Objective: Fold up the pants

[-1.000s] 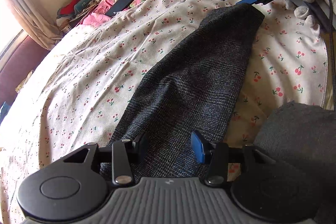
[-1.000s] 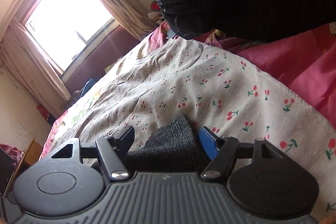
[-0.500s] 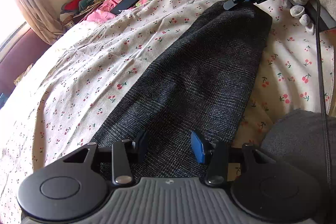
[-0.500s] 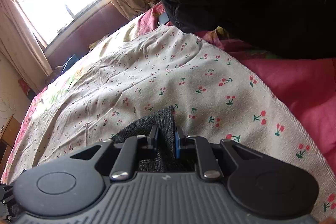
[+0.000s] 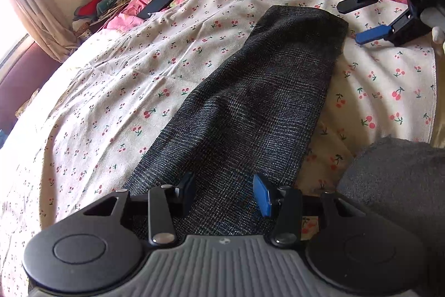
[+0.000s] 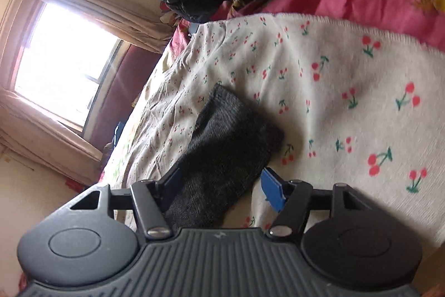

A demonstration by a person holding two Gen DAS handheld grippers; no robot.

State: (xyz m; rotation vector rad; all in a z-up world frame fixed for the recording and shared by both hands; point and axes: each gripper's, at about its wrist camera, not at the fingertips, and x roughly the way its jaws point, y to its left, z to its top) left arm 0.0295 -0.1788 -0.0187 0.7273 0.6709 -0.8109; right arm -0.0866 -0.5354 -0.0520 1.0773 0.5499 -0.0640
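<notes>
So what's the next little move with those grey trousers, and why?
Probably the right gripper should move back in and pinch the far end of the grey pants. Its jaws are opening beside that end, gripping nothing, and the pants lie full length on the cherry-print blanket, not yet folded end to end.

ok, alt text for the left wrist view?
A long dark grey woven pair of pants lies flat on a cream cherry-print bedsheet, its near end between the left gripper's spread fingers. The right gripper, opening, hovers beyond the far end, holding nothing.
</notes>
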